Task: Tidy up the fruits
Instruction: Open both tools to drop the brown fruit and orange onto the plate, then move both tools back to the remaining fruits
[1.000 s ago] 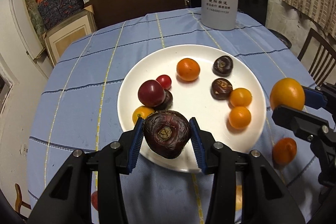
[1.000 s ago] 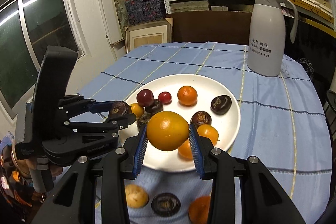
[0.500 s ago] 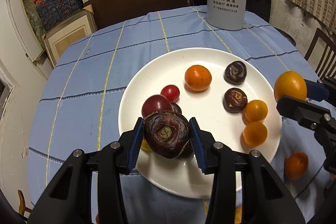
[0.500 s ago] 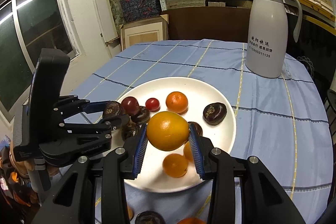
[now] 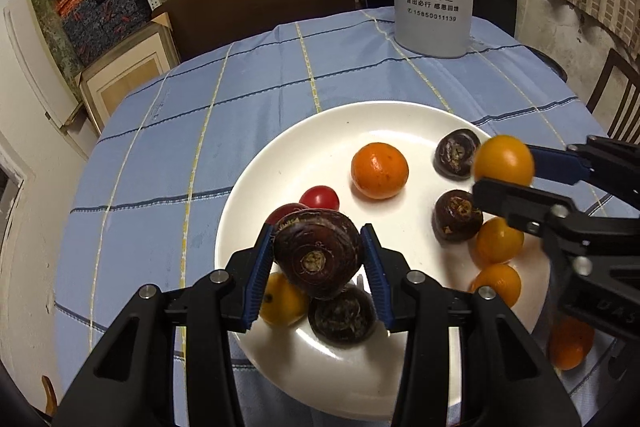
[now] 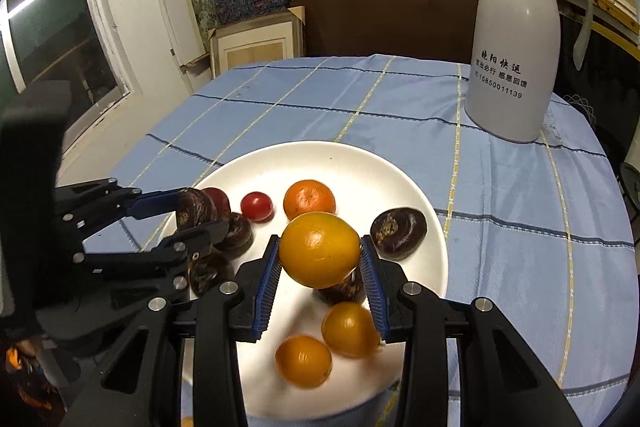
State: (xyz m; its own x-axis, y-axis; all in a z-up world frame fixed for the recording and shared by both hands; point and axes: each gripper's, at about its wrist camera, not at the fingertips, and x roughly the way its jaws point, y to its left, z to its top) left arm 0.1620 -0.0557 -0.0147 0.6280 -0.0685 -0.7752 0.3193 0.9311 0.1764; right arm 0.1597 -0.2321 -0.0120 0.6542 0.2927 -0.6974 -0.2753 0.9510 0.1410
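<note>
Hanging over the left side of the white plate (image 5: 256, 187), a dark, rough, round fruit (image 5: 318, 253) is held between the blue ribbed pads of the left gripper (image 5: 316, 267), whose jaws are being let out a little. Its flat stem end is turned toward the camera, and smaller dark fruits lie just under it. Farther right, a smooth, shiny yellow-orange fruit (image 6: 319, 250) is held in the right gripper (image 6: 320, 279), also loosening, right above small oranges (image 6: 347, 329).
</note>
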